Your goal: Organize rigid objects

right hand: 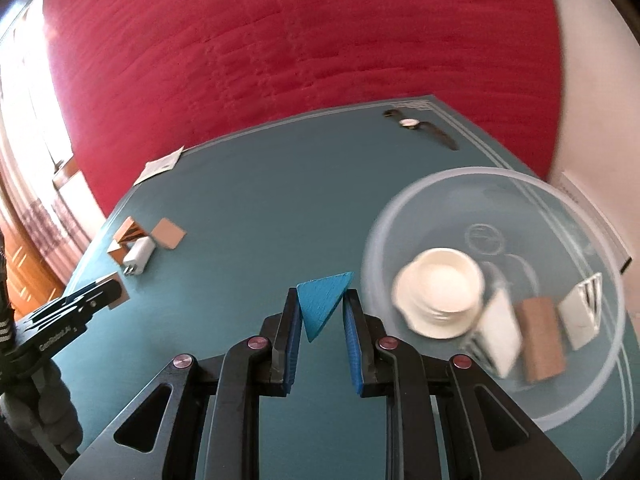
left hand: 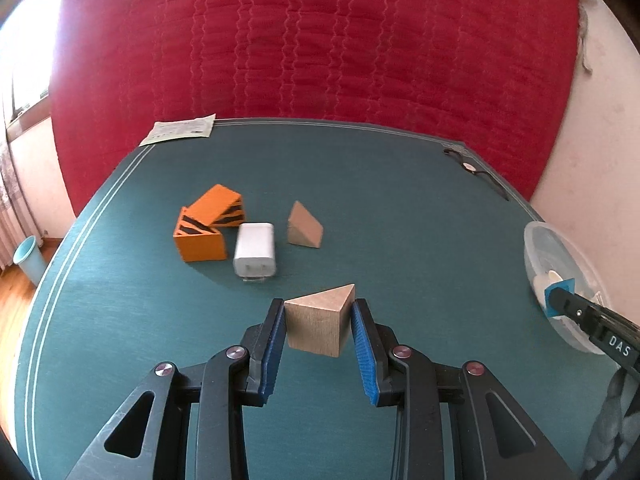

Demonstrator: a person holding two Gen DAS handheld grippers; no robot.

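My left gripper (left hand: 319,307) is shut on a plain wooden wedge block (left hand: 318,322) and holds it above the teal table (left hand: 360,184). My right gripper (right hand: 322,300) is shut on a blue wedge block (right hand: 322,300), just left of a clear plastic bowl (right hand: 472,188). The bowl holds a white dish (right hand: 438,292), a white block (right hand: 500,330), a brown block (right hand: 540,338) and a striped white block (right hand: 580,312). On the table lie two orange striped blocks (left hand: 208,226), a white charger (left hand: 255,249) and another wooden wedge (left hand: 304,226).
A wristwatch (right hand: 420,126) lies near the table's far right corner. A paper sheet (left hand: 180,130) lies at the far left corner. A red quilted mattress (left hand: 320,40) stands behind the table. A light blue bin (left hand: 30,258) stands on the floor at left.
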